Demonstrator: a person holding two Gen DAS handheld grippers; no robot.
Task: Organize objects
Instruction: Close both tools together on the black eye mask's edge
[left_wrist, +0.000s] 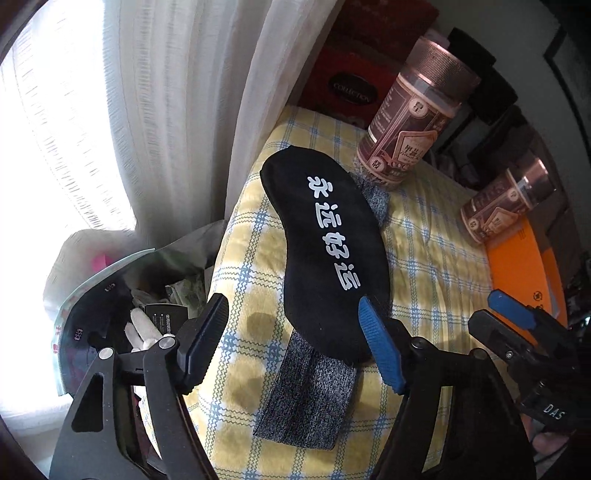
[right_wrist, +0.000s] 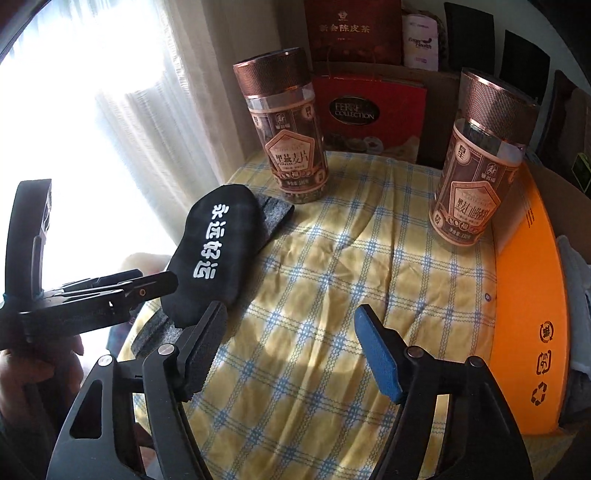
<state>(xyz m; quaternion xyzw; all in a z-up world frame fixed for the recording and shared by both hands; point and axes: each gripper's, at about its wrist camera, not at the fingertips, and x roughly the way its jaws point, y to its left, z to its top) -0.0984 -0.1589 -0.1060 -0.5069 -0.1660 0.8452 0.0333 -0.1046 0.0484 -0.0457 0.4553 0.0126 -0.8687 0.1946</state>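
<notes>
Nothing looks put away yet: the black sock (left_wrist: 325, 254) still lies flat on the checked cloth (left_wrist: 424, 258) by two jars (right_wrist: 288, 125), while the left gripper (left_wrist: 295, 343) and right gripper (right_wrist: 288, 354) hover over it, both released and gripping nothing.

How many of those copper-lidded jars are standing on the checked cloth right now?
2. One jar stands at the far edge near the curtain; the other jar stands to the right, beside the orange box. None appears hidden.
</notes>
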